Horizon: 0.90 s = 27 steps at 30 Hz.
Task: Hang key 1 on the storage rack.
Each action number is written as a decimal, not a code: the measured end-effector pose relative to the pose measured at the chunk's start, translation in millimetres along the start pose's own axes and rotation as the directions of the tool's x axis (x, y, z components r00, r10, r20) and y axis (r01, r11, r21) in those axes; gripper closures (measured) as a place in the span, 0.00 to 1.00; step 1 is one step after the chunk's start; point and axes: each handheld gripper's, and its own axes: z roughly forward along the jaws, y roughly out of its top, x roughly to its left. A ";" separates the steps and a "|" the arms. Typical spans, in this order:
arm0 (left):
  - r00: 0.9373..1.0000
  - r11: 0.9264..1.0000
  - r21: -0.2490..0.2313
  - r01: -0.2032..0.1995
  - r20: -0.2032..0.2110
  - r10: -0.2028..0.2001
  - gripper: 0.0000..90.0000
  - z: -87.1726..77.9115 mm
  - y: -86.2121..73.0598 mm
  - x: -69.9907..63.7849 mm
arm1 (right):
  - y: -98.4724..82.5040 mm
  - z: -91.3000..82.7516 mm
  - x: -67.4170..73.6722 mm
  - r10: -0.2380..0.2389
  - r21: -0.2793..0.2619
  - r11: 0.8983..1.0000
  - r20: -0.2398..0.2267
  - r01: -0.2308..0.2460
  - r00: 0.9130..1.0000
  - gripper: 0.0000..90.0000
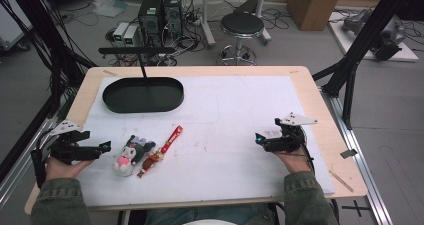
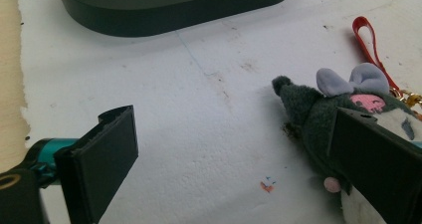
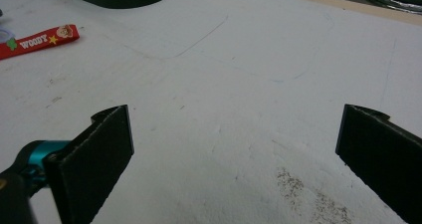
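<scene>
step: we go for the plush (image 1: 129,155) | left claw (image 1: 104,147) wide open, holds nothing — plush just beside it | right claw (image 1: 260,139) open too | tip: slide over slowly, pinch its middle — miss the strap (image 1: 171,138)

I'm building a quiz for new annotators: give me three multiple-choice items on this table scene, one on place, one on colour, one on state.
1. Where does the plush toy lie?
A. inside the tray
B. on the white sheet by the left hand-held gripper
C. on the stool

2. What colour is the keychain strap?
A. red
B. blue
C. yellow

3. How do the right hand-held gripper jaws stand?
A. shut on the strap
B. shut on the toy
C. open, nothing between them

Key: 1 B, the toy lies beside that gripper's jaw; 2 A, the red strap reads WOODY; 3 C, bare white sheet shows between the jaws.
</scene>
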 end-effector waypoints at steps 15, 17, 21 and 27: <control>0.999 0.999 -0.028 -0.032 0.010 0.032 0.07 -3.4 11.6 -9.6 | -0.3 3.6 2.3 -0.011 0.016 1.000 -0.010 0.011 1.000 0.01; 0.999 0.999 -0.036 -0.036 0.012 0.036 0.07 -4.7 13.8 -11.1 | -0.4 4.1 2.6 -0.013 0.017 1.000 -0.010 0.013 1.000 0.01; 0.998 0.998 -0.033 -0.053 0.020 0.054 0.07 -4.4 18.1 -15.4 | -0.6 4.7 3.1 -0.011 0.022 1.000 -0.011 0.011 1.000 0.01; 0.998 0.998 -0.023 -0.058 0.021 0.058 0.07 -0.9 20.5 -19.1 | -0.8 5.3 2.1 -0.018 0.024 1.000 -0.010 0.018 1.000 0.01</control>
